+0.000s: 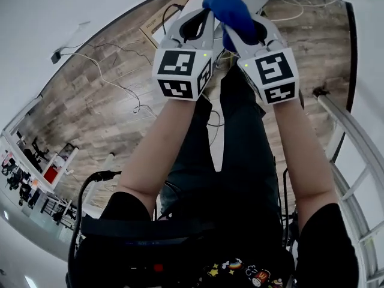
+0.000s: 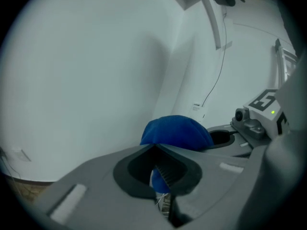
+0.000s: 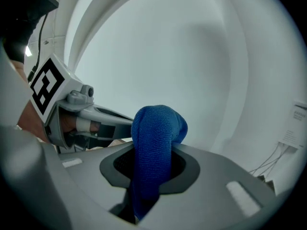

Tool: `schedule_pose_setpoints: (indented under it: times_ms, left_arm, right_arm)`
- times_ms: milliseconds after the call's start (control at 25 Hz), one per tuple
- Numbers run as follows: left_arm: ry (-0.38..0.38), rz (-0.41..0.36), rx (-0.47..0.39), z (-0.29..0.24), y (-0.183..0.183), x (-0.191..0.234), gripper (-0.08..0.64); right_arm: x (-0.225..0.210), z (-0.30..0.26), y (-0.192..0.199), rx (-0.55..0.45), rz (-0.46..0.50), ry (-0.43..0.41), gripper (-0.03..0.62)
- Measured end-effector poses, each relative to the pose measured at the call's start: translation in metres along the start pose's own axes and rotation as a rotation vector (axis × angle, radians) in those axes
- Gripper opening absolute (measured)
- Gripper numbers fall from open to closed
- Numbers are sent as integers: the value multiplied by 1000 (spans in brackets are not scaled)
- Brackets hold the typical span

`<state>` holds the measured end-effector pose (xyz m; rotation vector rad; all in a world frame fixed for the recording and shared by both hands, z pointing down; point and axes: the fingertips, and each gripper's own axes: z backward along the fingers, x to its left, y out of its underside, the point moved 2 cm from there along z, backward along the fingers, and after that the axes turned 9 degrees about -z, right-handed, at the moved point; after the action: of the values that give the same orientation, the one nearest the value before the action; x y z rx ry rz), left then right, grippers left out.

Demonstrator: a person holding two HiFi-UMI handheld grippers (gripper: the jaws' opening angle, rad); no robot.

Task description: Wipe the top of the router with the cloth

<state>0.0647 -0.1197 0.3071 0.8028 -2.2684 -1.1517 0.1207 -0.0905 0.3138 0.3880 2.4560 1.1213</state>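
The blue cloth (image 1: 228,5) is bunched up between my two grippers, held up in the air in front of me. My right gripper (image 1: 239,33) is shut on it: in the right gripper view the cloth (image 3: 154,133) runs up between the jaws of the right gripper (image 3: 154,152) and folds over their tips. My left gripper (image 1: 207,17) meets the cloth from the left. Its jaws are closed at the tips, with the cloth (image 2: 175,131) bulging just past the left gripper (image 2: 154,148) and a blue strip showing between the pads. No router is in view.
Below me lie a wood-plank floor (image 1: 108,95) with loose cables (image 1: 123,89), and my own legs (image 1: 240,161). A white rail (image 1: 354,137) runs along the right. Both gripper views face a plain white wall (image 2: 86,56) with a thin cable (image 2: 218,75).
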Motion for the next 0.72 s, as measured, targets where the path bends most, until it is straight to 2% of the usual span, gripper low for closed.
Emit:
schedule_pose_setpoints:
  times_ms: [160, 320, 400, 560, 720]
  left_arm:
    - [-8, -56, -122, 79, -58, -15, 0]
    - [2, -119, -284, 183, -126, -35, 0]
    - [14, -146, -349, 235, -154, -51, 0]
    - [20, -194, -450, 322, -193, -86, 0]
    - [-38, -185, -515, 403, -186, -136, 0]
  right_arm:
    - [54, 61, -61, -120, -10, 54, 117]
    - [123, 145, -129, -300, -18, 141, 117]
    - [161, 194, -151, -390, -31, 171, 117]
    - [216, 278, -167, -487, -40, 215, 117]
    - [270, 347, -145, -487, 47, 185, 117]
